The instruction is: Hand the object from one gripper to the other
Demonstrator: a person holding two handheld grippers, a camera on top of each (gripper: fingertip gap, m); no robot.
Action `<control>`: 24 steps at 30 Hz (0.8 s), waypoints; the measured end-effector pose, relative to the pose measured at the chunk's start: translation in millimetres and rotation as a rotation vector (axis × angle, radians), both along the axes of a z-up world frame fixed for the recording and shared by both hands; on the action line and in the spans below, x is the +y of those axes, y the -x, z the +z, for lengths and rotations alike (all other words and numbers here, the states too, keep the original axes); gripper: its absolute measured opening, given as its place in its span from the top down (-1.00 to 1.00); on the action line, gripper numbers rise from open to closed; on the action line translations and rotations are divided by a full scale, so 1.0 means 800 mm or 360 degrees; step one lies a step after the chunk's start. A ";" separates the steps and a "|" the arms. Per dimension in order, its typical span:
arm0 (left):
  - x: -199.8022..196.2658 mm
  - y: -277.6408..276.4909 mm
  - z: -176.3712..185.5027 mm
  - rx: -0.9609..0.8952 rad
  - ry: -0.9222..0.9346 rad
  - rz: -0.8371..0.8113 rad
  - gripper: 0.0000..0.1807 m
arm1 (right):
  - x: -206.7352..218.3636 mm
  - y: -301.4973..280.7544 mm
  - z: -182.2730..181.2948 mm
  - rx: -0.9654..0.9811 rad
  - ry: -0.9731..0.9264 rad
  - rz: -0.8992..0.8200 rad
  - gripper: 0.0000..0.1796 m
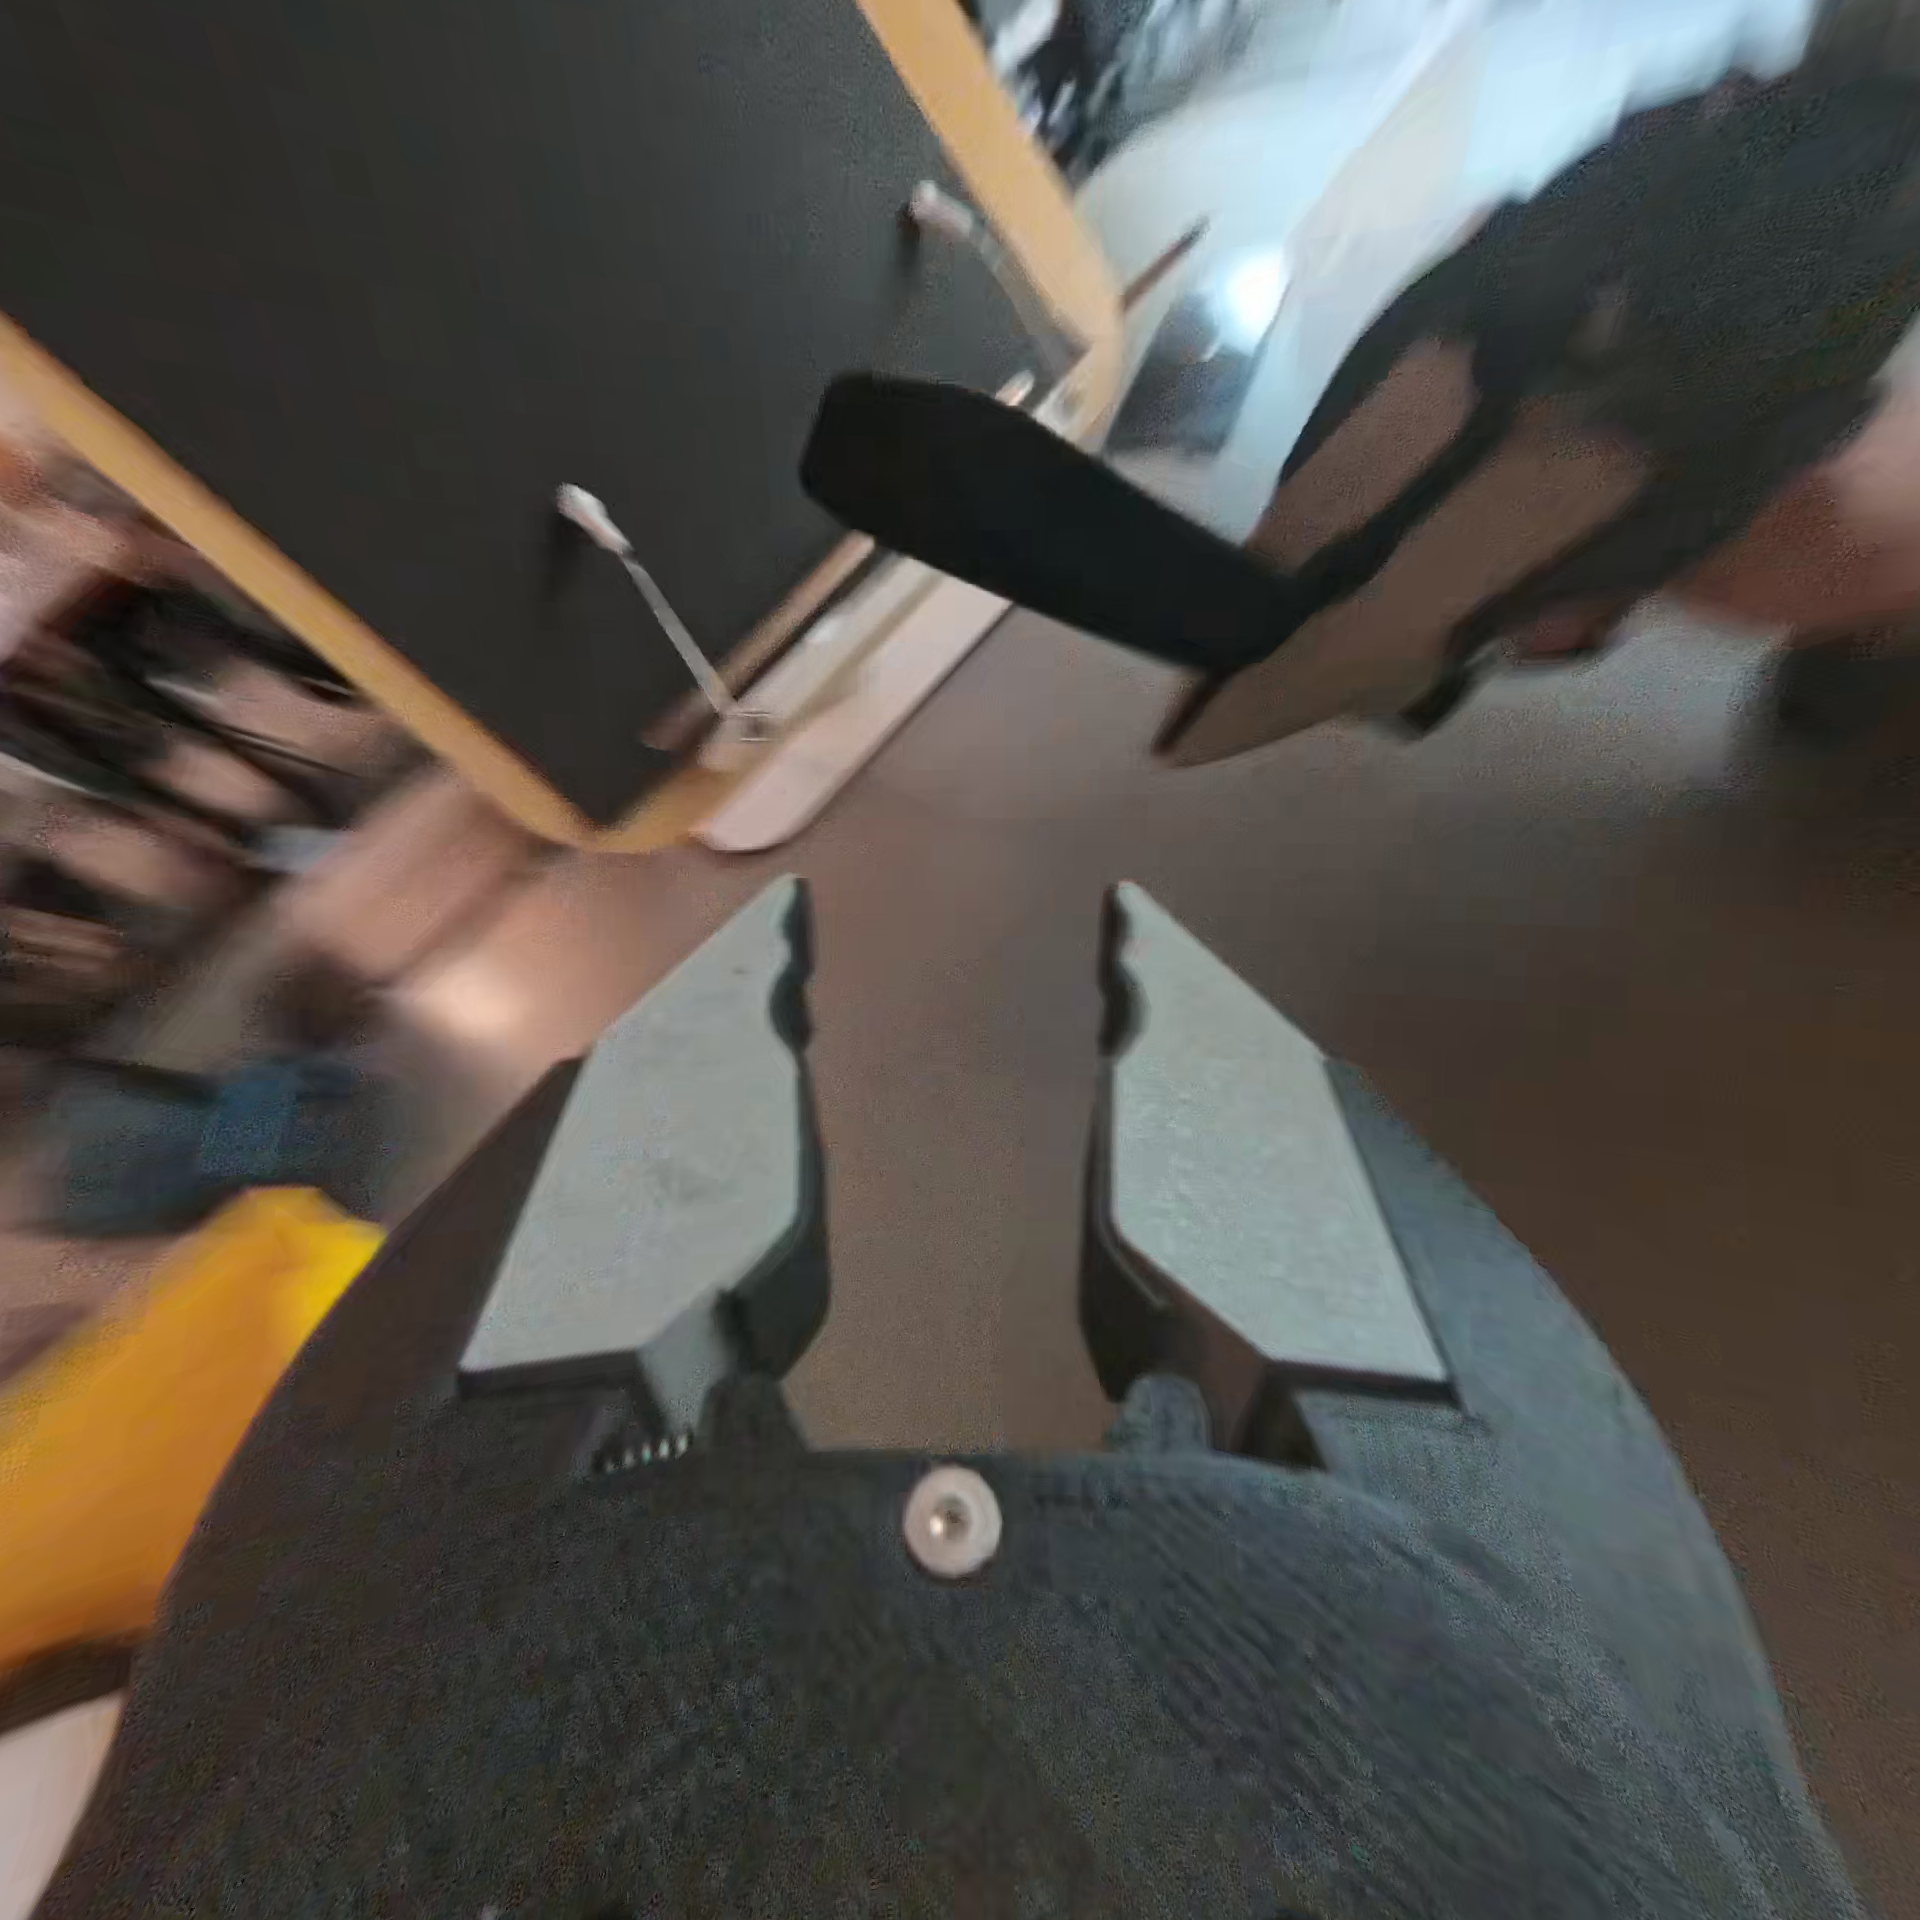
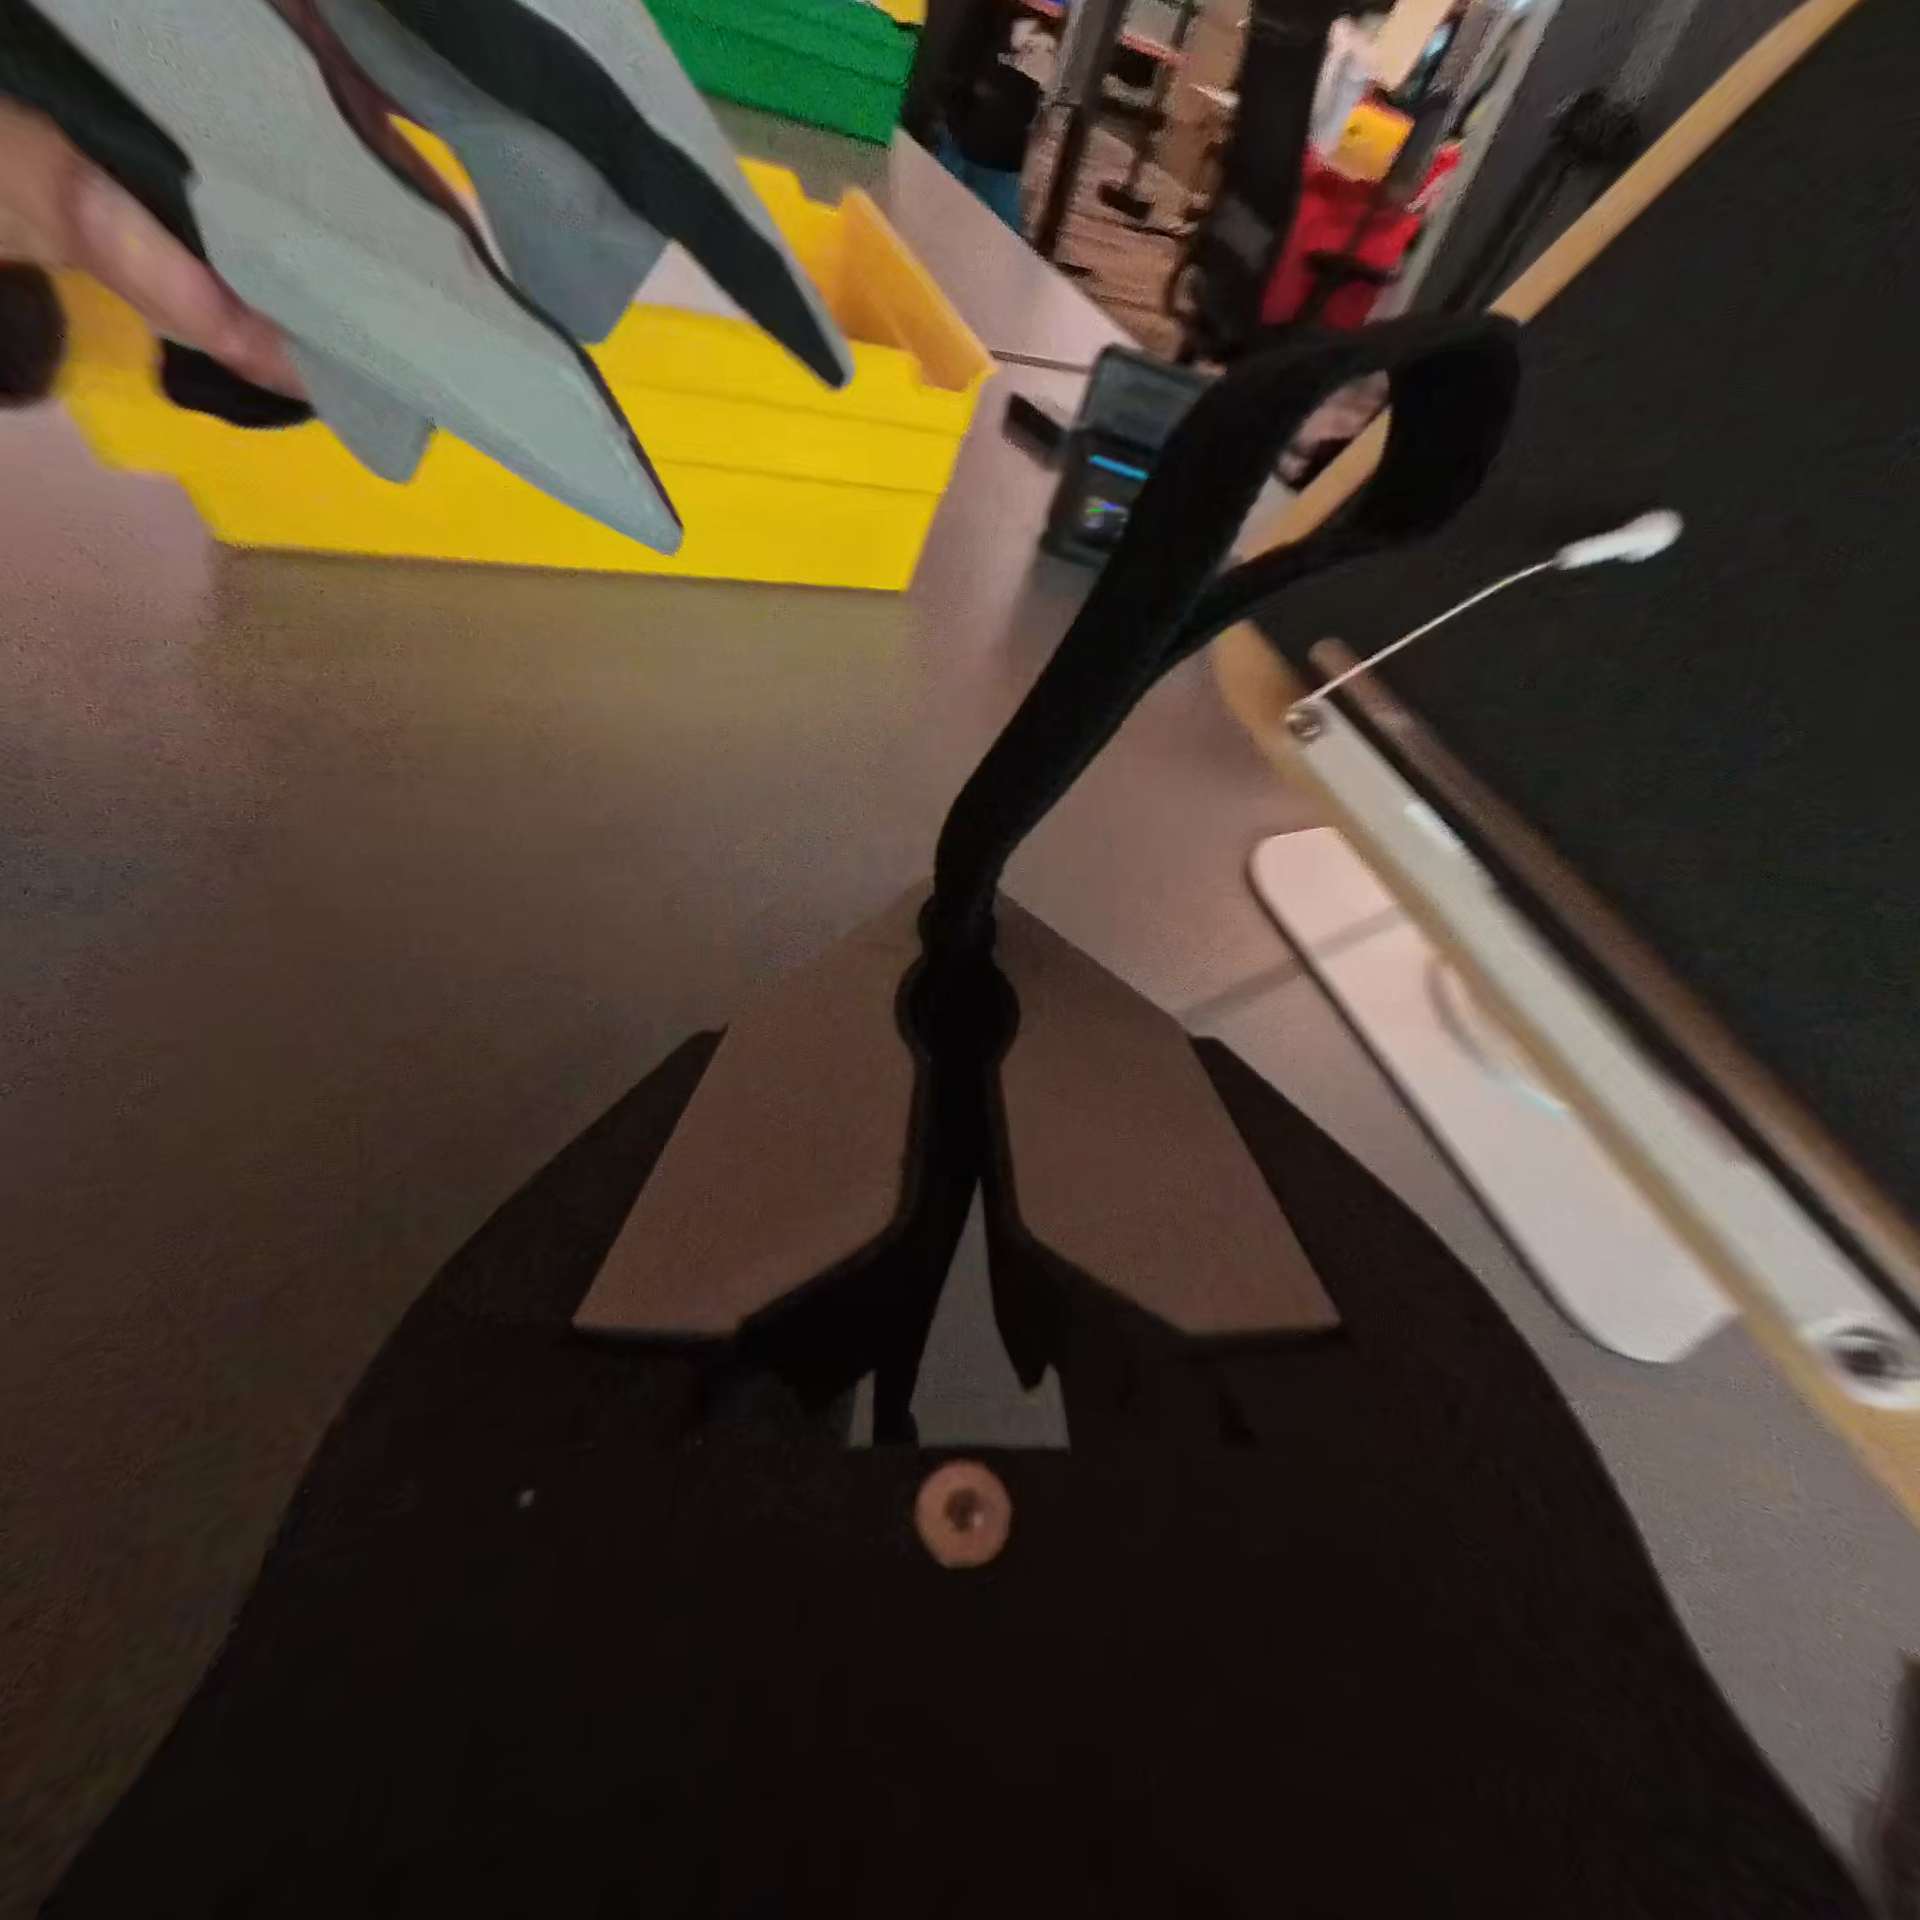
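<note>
A black fabric strap loop point(image 2: 1195, 582) is pinched between the fingers of my right gripper point(image 2: 961, 935), which is shut on it; the loop stands up and curls to the right. In the left wrist view the same strap point(image 1: 1018, 509) sticks out leftward from the right gripper point(image 1: 1226, 696) at upper right. My left gripper point(image 1: 956, 914) is open and empty, below and apart from the strap. In the right wrist view the left gripper point(image 2: 758, 457) hangs at upper left, jaws apart, held by a hand.
A black board with a wooden rim point(image 1: 436, 312) stands on a white base point(image 2: 1455, 1091) on the brown table point(image 2: 416, 779), with thin metal pegs point(image 1: 665, 613) sticking out. A yellow bin point(image 2: 727, 468) sits behind the left gripper. A small dark device point(image 2: 1112, 457) stands near the board.
</note>
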State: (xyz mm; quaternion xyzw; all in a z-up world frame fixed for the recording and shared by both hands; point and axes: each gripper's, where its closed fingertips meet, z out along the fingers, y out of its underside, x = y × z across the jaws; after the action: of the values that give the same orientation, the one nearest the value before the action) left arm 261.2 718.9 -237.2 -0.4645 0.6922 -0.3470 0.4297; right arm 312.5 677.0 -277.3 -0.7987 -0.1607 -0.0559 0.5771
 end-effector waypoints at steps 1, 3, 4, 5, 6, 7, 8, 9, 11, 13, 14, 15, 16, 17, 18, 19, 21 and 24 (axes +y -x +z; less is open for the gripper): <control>-0.017 -0.004 -0.001 -0.0030 0.0329 -0.0106 0.56 | 0.001 -0.006 0.004 -0.0200 -0.0061 -0.0052 1.00; -0.038 -0.018 -0.001 -0.0094 0.0798 -0.0287 0.54 | 0.001 0.009 0.011 -0.0445 -0.0178 -0.0004 1.00; -0.043 -0.027 -0.008 -0.0075 0.0917 -0.0339 0.48 | 0.001 0.018 0.013 -0.0500 -0.0215 0.0025 1.00; -0.049 -0.035 -0.017 -0.0033 0.0969 -0.0396 0.40 | 0.001 0.026 0.012 -0.0516 -0.0226 0.0057 1.00; -0.059 -0.040 -0.025 -0.0004 0.0992 -0.0475 0.30 | 0.001 0.035 0.008 -0.0513 -0.0206 0.0110 1.00; -0.072 -0.040 -0.026 -0.0017 0.1009 -0.0601 0.35 | 0.001 0.040 0.005 -0.0526 -0.0188 0.0132 1.00; -0.082 -0.036 -0.022 -0.0073 0.1020 -0.0722 0.55 | 0.001 0.039 0.005 -0.0545 -0.0189 0.0121 1.00; -0.087 -0.033 -0.019 -0.0141 0.1007 -0.0798 0.70 | 0.001 0.036 0.007 -0.0515 -0.0195 0.0109 1.00; -0.087 -0.030 -0.016 -0.0267 0.0903 -0.0828 0.96 | 0.001 0.033 0.004 -0.0340 -0.0142 0.0125 1.00; -0.084 -0.033 -0.016 -0.0326 0.0767 -0.0801 0.93 | 0.002 0.030 0.006 -0.0294 -0.0144 0.0132 1.00; -0.083 -0.035 -0.013 -0.0330 0.0749 -0.0789 0.71 | 0.002 0.031 0.006 -0.0301 -0.0152 0.0149 1.00; -0.081 -0.038 -0.010 -0.0335 0.0758 -0.0773 0.63 | 0.001 0.037 0.004 -0.0270 -0.0150 0.0196 1.00; -0.082 -0.037 -0.005 -0.0349 0.0772 -0.0796 0.54 | -0.001 0.044 0.002 -0.0200 -0.0133 0.0251 1.00; -0.088 -0.033 -0.002 -0.0362 0.0778 -0.0866 0.77 | -0.001 0.047 0.000 -0.0120 -0.0120 0.0278 1.00; -0.094 -0.030 0.000 -0.0371 0.0768 -0.0913 0.91 | -0.001 0.049 0.001 -0.0049 -0.0114 0.0288 1.00; -0.097 -0.029 0.002 -0.0405 0.0724 -0.0908 0.94 | -0.001 0.050 0.002 0.0009 -0.0120 0.0303 1.00; -0.098 -0.029 0.004 -0.0493 0.0513 -0.0863 0.98 | 0.000 0.048 0.005 0.0066 -0.0123 0.0306 0.96; -0.094 -0.030 0.007 -0.0639 0.0124 -0.0693 0.99 | -0.004 0.038 -0.009 0.0200 0.0026 0.0274 0.41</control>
State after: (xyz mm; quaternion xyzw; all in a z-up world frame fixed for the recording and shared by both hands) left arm 285.4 644.0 -231.6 -0.2433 0.6629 -0.5423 0.4552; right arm 282.4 673.8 -284.2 -0.7885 -0.1926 0.0455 0.5824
